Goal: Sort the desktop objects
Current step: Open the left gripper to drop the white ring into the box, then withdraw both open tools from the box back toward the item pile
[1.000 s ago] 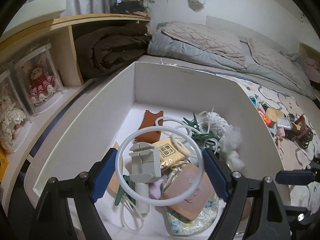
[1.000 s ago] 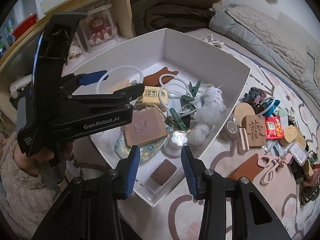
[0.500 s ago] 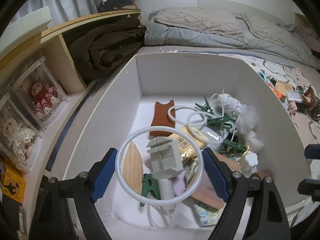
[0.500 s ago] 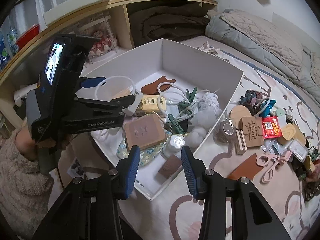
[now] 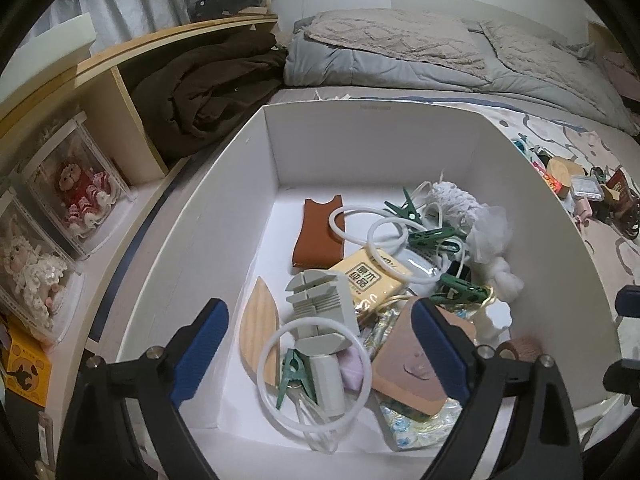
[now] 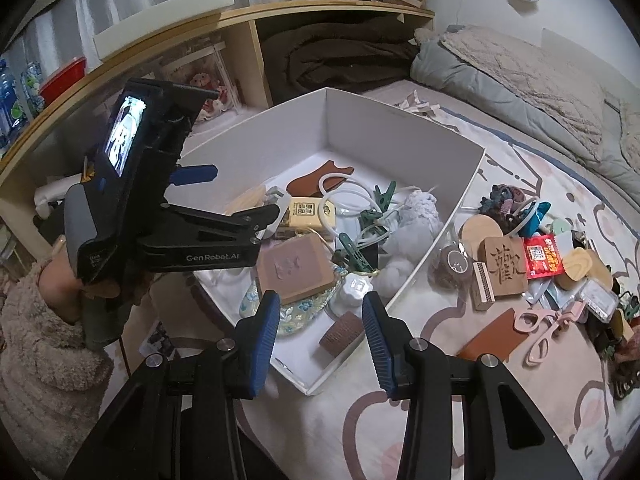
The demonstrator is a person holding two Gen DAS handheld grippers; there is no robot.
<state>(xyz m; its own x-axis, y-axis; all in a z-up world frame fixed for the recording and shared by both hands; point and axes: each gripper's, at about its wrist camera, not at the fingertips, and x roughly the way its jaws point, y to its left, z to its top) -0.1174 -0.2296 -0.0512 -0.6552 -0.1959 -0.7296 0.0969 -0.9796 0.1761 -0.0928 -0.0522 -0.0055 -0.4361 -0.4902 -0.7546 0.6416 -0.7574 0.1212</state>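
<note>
Left wrist view: the left gripper (image 5: 320,350) stands wide open above the near end of the white box (image 5: 224,208), holding nothing. The white ring (image 5: 314,374) lies flat in the box between and just below the blue pads (image 5: 198,350), touching neither of them. It rests on top of the grey tool (image 5: 322,322) and a green clip (image 5: 294,376). The grey tool's long axis runs from the near edge of the box toward the far wall, its wider ribbed head at the far end. Left of it a leaf-shaped wooden piece (image 5: 256,330) lies flat, its tip pointing away from the camera. Right of the ring sits the brown block (image 5: 412,364) on a floral pouch (only its edge shows), partly behind the right pad.

Right wrist view: the right gripper (image 6: 320,338) is also open and empty, poised over the near corner of the white box (image 6: 404,128), where a small brown ribbed piece (image 6: 340,332) lies between its fingers and lower down. The left gripper (image 6: 224,216) reaches in from the left over the box. Outside the box, to the right, loose items crowd the patterned cover: a carved wooden block (image 6: 504,266), a red packet (image 6: 542,256) and pink scissors (image 6: 544,330).
</note>
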